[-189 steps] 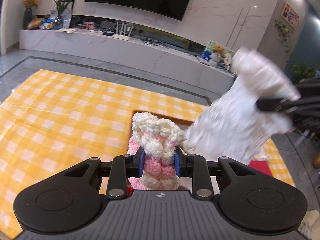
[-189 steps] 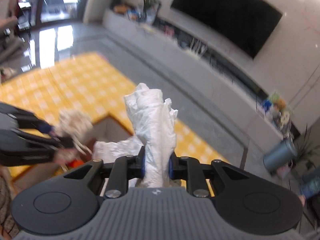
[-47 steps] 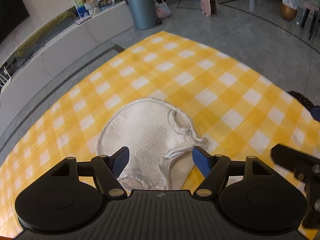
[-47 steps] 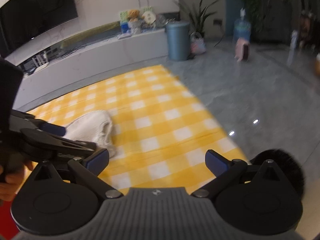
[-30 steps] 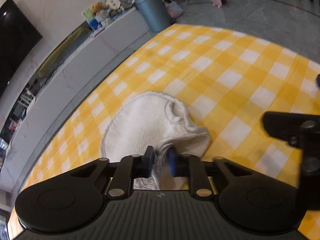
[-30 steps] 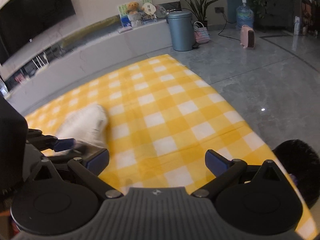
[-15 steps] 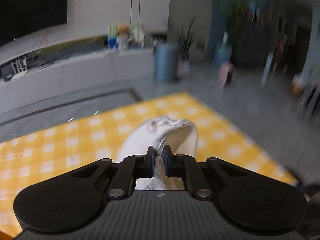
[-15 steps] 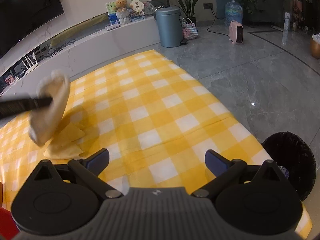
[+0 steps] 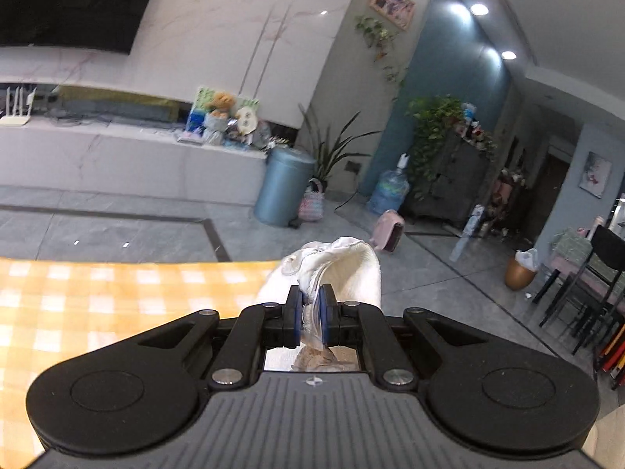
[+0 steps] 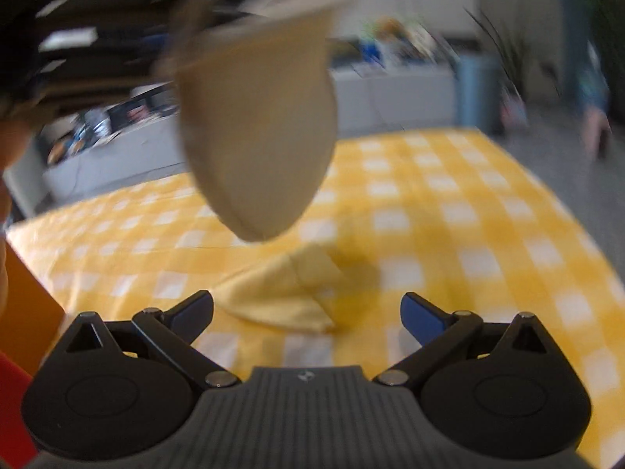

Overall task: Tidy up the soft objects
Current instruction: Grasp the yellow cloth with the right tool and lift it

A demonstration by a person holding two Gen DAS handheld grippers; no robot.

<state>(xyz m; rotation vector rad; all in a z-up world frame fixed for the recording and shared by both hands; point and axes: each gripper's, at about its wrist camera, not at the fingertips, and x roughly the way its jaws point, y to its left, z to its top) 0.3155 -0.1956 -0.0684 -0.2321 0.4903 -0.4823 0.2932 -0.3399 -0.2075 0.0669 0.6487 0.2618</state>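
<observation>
My left gripper (image 9: pixel 311 318) is shut on a white fleecy fabric piece (image 9: pixel 353 269), lifted clear of the yellow checked cloth (image 9: pixel 97 297). In the right wrist view the same piece hangs blurred as a beige rounded flap (image 10: pixel 261 125) from the left gripper at the upper left. Below it a folded yellow cloth (image 10: pixel 285 293) lies on the checked cloth (image 10: pixel 449 234). My right gripper (image 10: pixel 306 312) is open just in front of the yellow cloth, with nothing between its fingers.
An orange box edge (image 10: pixel 27 312) and a red patch sit at the left of the right wrist view. Beyond the cloth lie grey floor tiles, a blue bin (image 9: pixel 283 185), a white TV bench (image 9: pixel 129 156), plants and a dark chair (image 9: pixel 597 285).
The left gripper closed on the white piece and lifted it off the checked cloth, uncovering the yellow cloth beneath. The right gripper swung left towards that yellow cloth, still open.
</observation>
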